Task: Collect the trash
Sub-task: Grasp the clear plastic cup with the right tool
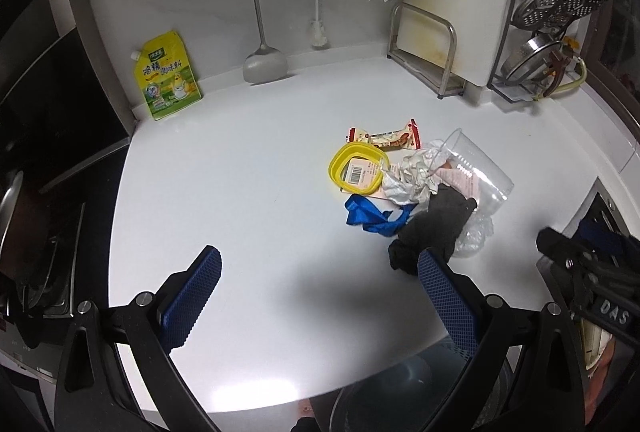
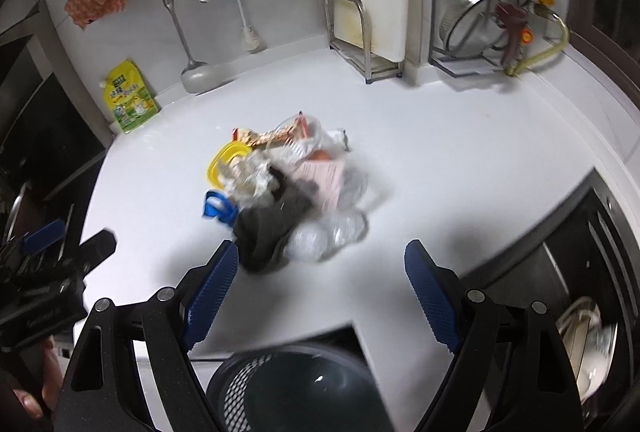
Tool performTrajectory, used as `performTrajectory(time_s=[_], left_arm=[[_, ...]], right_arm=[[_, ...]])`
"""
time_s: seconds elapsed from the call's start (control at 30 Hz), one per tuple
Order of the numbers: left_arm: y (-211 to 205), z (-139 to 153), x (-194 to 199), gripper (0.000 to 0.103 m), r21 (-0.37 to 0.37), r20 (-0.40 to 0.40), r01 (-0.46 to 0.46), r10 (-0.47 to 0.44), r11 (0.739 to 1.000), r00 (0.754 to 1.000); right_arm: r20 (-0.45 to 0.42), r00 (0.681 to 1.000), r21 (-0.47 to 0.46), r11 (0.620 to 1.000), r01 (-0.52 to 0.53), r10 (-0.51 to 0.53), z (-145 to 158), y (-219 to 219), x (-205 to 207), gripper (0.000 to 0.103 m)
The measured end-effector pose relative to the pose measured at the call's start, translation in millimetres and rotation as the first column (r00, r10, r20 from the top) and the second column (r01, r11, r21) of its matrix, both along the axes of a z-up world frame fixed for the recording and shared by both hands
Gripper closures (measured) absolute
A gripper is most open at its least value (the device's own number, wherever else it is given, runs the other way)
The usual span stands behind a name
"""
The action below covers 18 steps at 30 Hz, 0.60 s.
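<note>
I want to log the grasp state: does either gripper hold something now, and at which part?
Nothing is held. The left gripper and right gripper are both open above the counter, near the dark cloth but not gripping it.

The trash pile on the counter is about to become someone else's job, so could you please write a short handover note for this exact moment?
Left hand-held gripper: open, empty, above the counter short of the pile.
Right hand-held gripper: open, empty, nearest the dark cloth.
Pile mid-counter: yellow ring, snack wrapper, crumpled paper, clear plastic cup, blue ribbon, clear plastic bag.
Mesh trash bin stands below the counter's near edge.
Done: nothing visibly collected.
Left: the whole pile.
</note>
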<state>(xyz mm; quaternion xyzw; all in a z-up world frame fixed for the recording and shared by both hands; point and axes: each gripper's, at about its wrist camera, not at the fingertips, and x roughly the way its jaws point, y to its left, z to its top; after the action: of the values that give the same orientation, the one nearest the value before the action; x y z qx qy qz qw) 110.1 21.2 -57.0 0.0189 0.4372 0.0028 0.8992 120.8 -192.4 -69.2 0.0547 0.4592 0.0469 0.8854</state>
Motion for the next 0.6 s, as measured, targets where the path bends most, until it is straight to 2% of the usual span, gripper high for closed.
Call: performTrajectory(time_s=[0.33, 0.6], left_arm=[[2, -21, 33, 0.006, -0.02, -0.038, -0.02, 0.019, 1.0, 0.999], [2, -33, 39, 0.006, -0.017, -0.062, -0.012, 0.011, 1.0, 0.998]], right_arm=[[-0.049, 0.991, -0.06, 0.99, -0.13, 0.127, -26, 12, 78, 0.021], [-0.109, 0.974, -0.118, 0.97, -0.21, 0.198, -47, 22, 107, 0.021]])
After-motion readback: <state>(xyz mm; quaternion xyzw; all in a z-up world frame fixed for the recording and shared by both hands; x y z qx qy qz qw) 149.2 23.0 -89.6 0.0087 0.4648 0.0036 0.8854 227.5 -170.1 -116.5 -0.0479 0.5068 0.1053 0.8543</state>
